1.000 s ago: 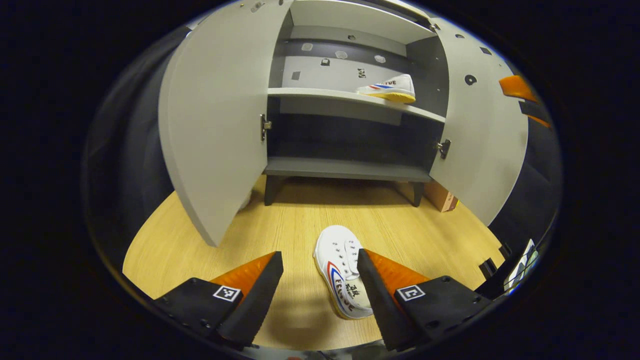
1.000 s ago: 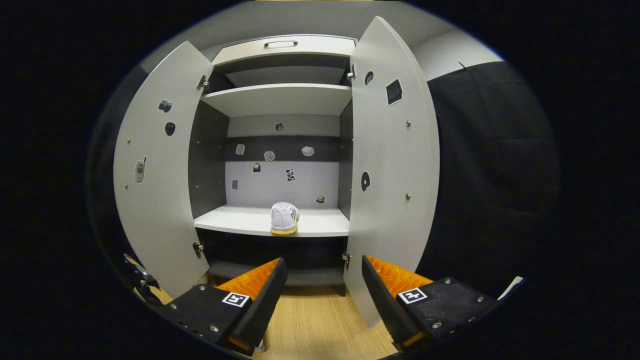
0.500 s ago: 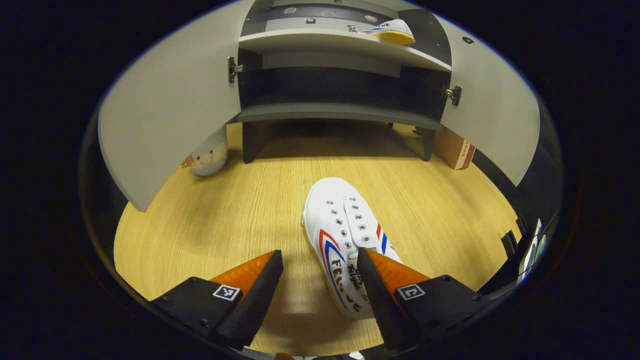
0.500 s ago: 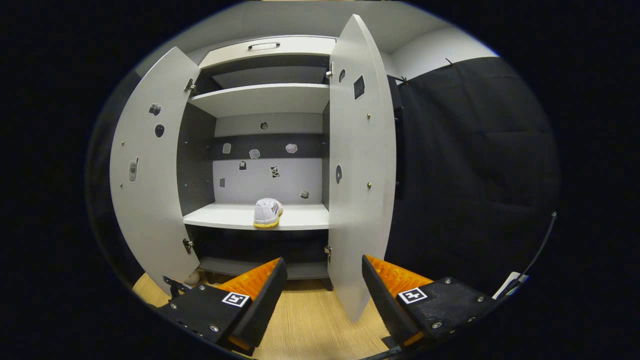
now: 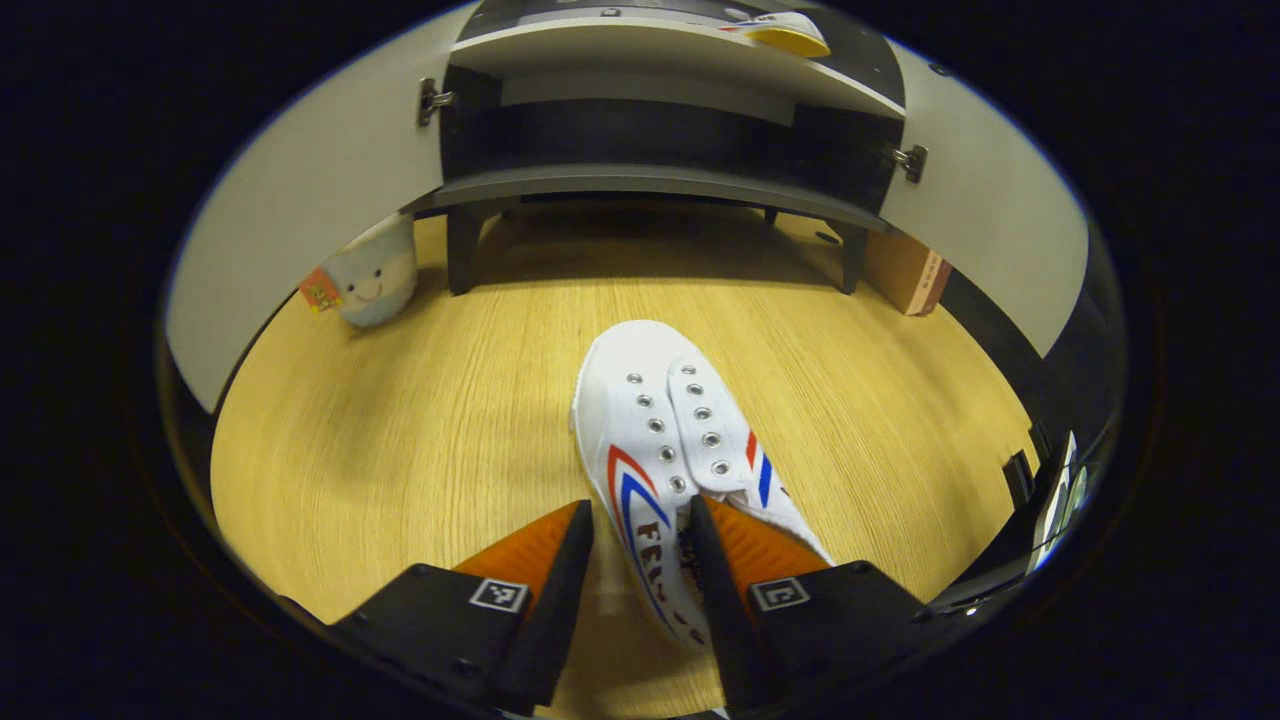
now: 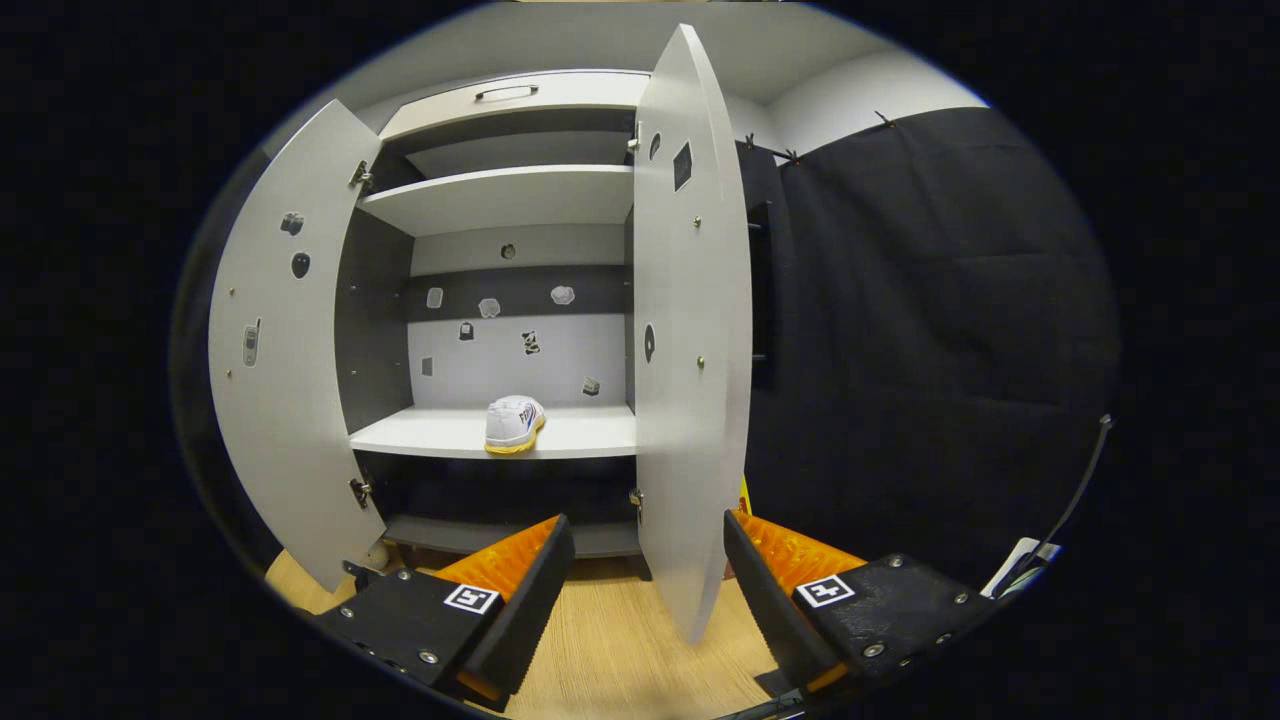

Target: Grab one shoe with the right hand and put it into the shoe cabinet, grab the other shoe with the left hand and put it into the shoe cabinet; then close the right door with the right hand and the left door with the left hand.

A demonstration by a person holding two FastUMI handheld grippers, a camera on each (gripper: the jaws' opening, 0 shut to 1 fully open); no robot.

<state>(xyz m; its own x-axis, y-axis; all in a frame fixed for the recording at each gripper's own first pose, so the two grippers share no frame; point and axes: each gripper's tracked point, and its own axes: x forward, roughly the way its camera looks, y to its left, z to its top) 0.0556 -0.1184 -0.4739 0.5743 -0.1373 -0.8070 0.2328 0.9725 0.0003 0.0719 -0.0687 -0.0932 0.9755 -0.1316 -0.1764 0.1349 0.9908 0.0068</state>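
One shoe [image 6: 514, 424] sits shelved; my left tool [image 5: 636, 560] has dropped and narrowed around the second shoe [image 5: 672, 450], not yet pinching; right tool [image 6: 645, 580] spread.

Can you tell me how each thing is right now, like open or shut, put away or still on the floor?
Left door: open.
Right door: open.
First shoe: on the middle shelf, put away.
Second shoe: lying on the wooden floor.
Left gripper: fingers either side of the second shoe's heel end, closing in; grip unclear.
Right gripper: open, holding nothing.
Plush toy: on the floor beside the cabinet.
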